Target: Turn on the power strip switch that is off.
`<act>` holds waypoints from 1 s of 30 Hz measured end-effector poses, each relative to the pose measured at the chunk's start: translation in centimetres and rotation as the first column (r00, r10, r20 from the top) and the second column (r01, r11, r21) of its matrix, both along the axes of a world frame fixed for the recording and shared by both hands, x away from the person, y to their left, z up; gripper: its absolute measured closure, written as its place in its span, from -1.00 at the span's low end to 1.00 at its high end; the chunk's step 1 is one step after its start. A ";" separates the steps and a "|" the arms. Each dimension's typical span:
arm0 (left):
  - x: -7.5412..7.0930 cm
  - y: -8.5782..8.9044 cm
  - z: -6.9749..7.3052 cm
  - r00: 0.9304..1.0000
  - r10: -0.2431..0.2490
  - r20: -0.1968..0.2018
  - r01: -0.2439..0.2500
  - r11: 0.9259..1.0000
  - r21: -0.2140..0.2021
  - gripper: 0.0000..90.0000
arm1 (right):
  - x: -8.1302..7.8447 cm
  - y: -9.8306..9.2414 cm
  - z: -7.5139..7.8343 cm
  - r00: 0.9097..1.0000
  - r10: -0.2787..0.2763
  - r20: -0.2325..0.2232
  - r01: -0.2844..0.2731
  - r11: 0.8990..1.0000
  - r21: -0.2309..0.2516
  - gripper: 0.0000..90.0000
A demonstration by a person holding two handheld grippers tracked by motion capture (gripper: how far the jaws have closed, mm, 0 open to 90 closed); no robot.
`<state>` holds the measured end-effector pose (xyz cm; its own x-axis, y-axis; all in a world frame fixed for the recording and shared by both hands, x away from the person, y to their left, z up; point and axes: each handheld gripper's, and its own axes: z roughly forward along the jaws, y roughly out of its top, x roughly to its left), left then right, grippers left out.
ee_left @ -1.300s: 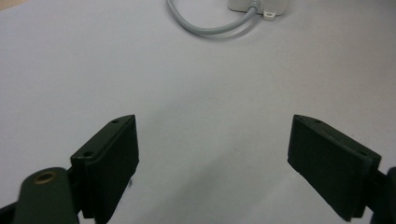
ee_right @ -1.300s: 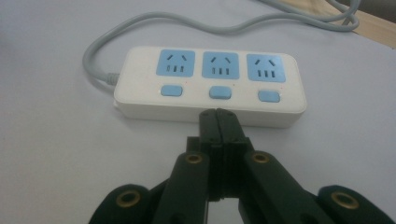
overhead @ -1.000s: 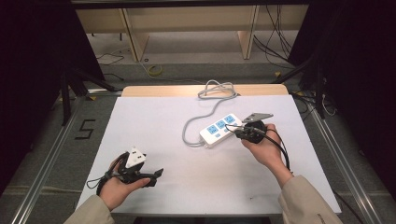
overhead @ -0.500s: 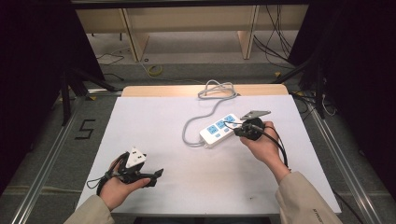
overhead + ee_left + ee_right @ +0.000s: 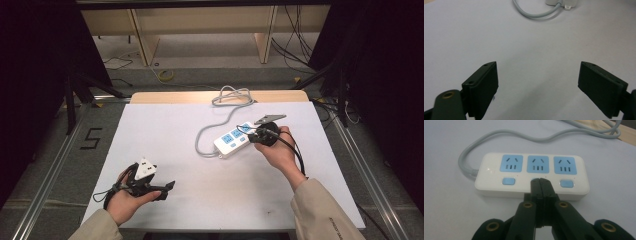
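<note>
Looks like a lab or test room rigged for recording: white-covered table standing between metal floor rails, a taped number five on grey carpet, loose cables strewn by bare wooden shelving, black drapes closing off both sides.

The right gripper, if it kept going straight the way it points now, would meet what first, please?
Most likely the middle switch of the power strip: the shut right gripper has its tips right at it, though whether they already touch is unclear.
</note>
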<state>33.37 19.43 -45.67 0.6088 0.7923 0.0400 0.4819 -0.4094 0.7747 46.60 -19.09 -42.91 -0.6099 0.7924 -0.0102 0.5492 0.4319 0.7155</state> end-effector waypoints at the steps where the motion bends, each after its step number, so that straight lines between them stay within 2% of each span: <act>1: 0.0 0.0 0.0 1.000 0.000 0.000 0.000 1.000 0.000 -0.64 | 0.0 0.1 0.0 1.000 0.000 -0.003 0.000 1.000 0.000 1.00; 14: 0.0 0.0 0.0 1.000 0.000 0.000 0.000 1.000 -0.001 -0.64 | 0.9 0.8 -0.2 1.000 -0.003 -0.024 0.002 1.000 -0.014 1.00; 24: 0.0 0.0 0.0 1.000 -0.002 0.000 0.002 1.000 -0.001 -0.64 | 1.7 1.2 -0.9 0.998 -0.012 -0.055 0.010 1.000 -0.027 1.00; 30: 0.0 0.0 0.0 1.000 -0.002 0.000 0.002 1.000 -0.001 -0.64 | 2.3 1.4 -0.7 0.998 -0.016 -0.064 0.014 0.999 -0.034 1.00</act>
<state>33.36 19.40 -45.71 0.6106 0.7910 0.0392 0.4809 -0.4096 0.7752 48.93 -17.72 -43.59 -0.5984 0.8012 0.0016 0.6000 0.4468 0.6636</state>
